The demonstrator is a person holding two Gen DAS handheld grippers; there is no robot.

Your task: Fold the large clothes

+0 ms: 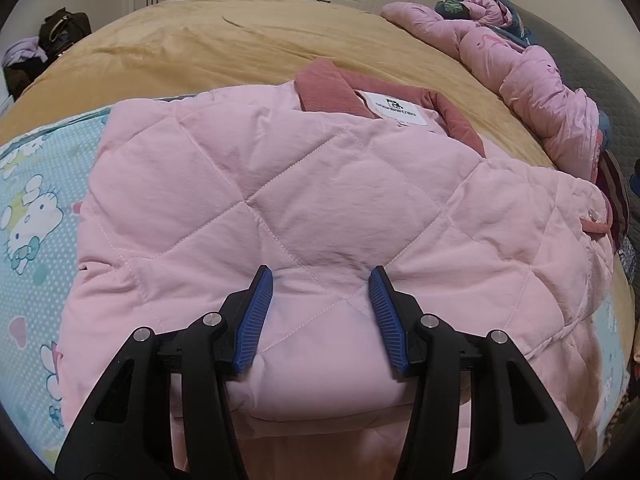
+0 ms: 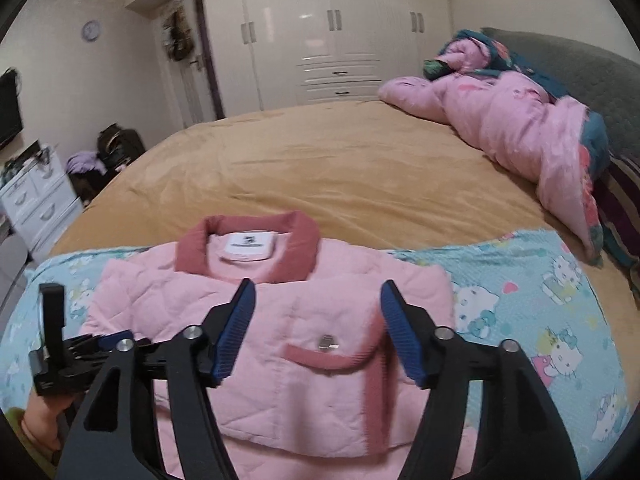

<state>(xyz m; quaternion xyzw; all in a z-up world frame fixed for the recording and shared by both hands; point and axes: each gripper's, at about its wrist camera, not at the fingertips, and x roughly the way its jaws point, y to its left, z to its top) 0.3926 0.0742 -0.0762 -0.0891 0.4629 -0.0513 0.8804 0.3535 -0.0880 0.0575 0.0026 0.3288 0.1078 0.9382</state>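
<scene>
**A:** Nearest the lens, how does the left gripper (image 1: 321, 280) stand?

**B:** Its blue-padded fingers (image 1: 256, 316) are spread wide, with nothing clamped between them. They sit low over the folded pink quilted jacket (image 1: 280, 200), whose padded front fills the gap; whether the tips press the fabric cannot be told.

**A:** And the right gripper (image 2: 316, 292)?

**B:** Also spread wide and empty. It hovers above the same jacket, apart from it. Below and between its fingers lies the chest pocket (image 2: 340, 356) with a darker pink flap and a metal snap. To its left, low at the jacket's near-left side, the left gripper's black body shows in the right wrist view, held by a hand (image 2: 40, 424).

**A:** Where does the jacket lie relative to the tools?

**B:** Directly ahead of both. It rests on a light-blue cartoon-cat printed sheet (image 2: 540, 300), which shows on either side of it. Beyond the fingertips sits the jacket's dusty-rose collar (image 2: 248, 248), ringing a white label (image 2: 250, 246).

**A:** Farther out?

**B:** Past the collar a tan blanket (image 2: 320, 160) covers the bed. Ahead and to the right, a crumpled pink quilt (image 2: 520, 128) lies heaped against a grey headboard (image 2: 580, 68).

**A:** And at the far limit?

**B:** Straight ahead, white wardrobes (image 2: 320, 32) with drawers; ahead to the left, a dark bag (image 2: 120, 144), a white drawer unit (image 2: 36, 200), and a round wall clock (image 2: 91, 31).
</scene>
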